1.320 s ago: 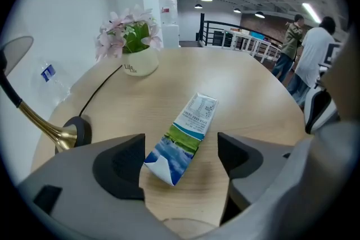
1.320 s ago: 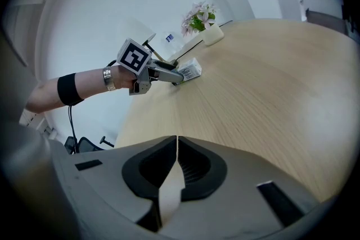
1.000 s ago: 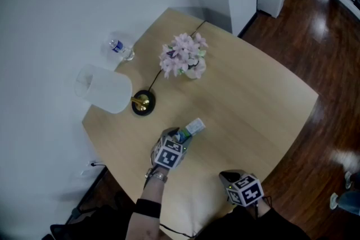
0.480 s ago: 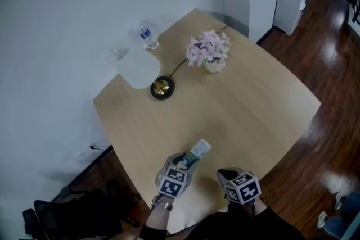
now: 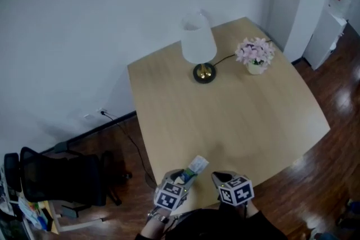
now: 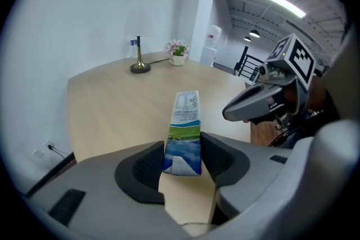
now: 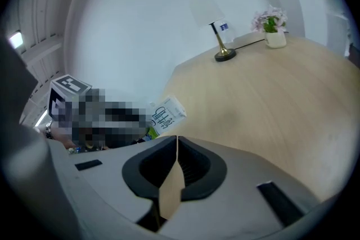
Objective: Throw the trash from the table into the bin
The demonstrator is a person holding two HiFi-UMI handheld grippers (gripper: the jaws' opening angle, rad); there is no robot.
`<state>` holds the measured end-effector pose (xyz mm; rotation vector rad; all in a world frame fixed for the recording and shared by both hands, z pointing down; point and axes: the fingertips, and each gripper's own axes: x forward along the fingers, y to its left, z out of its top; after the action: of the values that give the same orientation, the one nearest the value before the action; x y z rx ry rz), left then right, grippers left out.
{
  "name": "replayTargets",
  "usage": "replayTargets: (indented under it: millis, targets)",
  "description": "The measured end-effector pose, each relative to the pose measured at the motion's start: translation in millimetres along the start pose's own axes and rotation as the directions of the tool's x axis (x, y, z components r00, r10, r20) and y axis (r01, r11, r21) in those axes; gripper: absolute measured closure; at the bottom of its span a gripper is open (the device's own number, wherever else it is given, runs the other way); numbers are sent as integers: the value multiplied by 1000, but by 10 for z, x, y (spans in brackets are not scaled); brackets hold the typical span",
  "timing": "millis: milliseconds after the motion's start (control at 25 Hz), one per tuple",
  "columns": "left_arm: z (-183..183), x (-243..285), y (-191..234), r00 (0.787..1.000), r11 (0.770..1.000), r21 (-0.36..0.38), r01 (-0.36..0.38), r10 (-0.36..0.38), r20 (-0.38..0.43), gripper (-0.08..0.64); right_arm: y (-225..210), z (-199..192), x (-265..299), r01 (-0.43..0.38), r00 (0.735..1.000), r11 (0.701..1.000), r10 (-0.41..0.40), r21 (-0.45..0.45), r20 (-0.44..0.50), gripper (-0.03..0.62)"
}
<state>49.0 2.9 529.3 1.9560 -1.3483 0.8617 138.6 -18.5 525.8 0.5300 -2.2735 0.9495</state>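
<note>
A small milk carton [image 5: 197, 165], blue and green with a white printed top, sticks out of my left gripper [image 5: 184, 175] over the near edge of the wooden table [image 5: 236, 115]. In the left gripper view the carton [image 6: 184, 133] stands upright between the pads, which press on both its sides. Those jaws have just been closing tighter on it. My right gripper [image 5: 220, 178] hovers just to the right of the left one, shut with nothing in it. In the right gripper view its pads [image 7: 192, 161] meet, and the carton [image 7: 165, 114] shows to the left. No bin is in view.
At the table's far side stand a lamp with a white shade [image 5: 198, 42] on a brass base and a pot of pink flowers [image 5: 256, 55]. A water bottle [image 7: 224, 27] is behind the lamp. A black chair [image 5: 56, 177] is on the floor at left, a white dispenser [image 5: 337, 3] far right.
Both grippers have drawn back from the middle of the table to its near edge, the carton going along in the left one. The head view has swung, showing more floor and the chair.
</note>
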Motion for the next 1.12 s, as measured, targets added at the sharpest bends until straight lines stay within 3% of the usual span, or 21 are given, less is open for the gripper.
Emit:
replayTargets:
  millis: [280, 480, 880, 1120]
  targets:
    - [-622, -567, 350, 996, 990, -113, -84, 88, 31, 354, 647, -4, 365, -56, 997, 992, 48, -115, -64, 588]
    - [-1075, -890, 660, 986, 964, -216, -152, 164, 39, 356, 1122, -139, 710, -120, 985, 973, 93, -196, -144, 588]
    - [-2065, -1497, 1129, 952, 862, -423, -280, 308, -4, 357, 2013, -488, 1335, -270, 935, 907, 166, -323, -315, 588]
    - [-2618, -1698, 1288, 937, 797, -511, -322, 345, -51, 357, 2408, -732, 1558, -343, 895, 867, 185, -360, -406, 588]
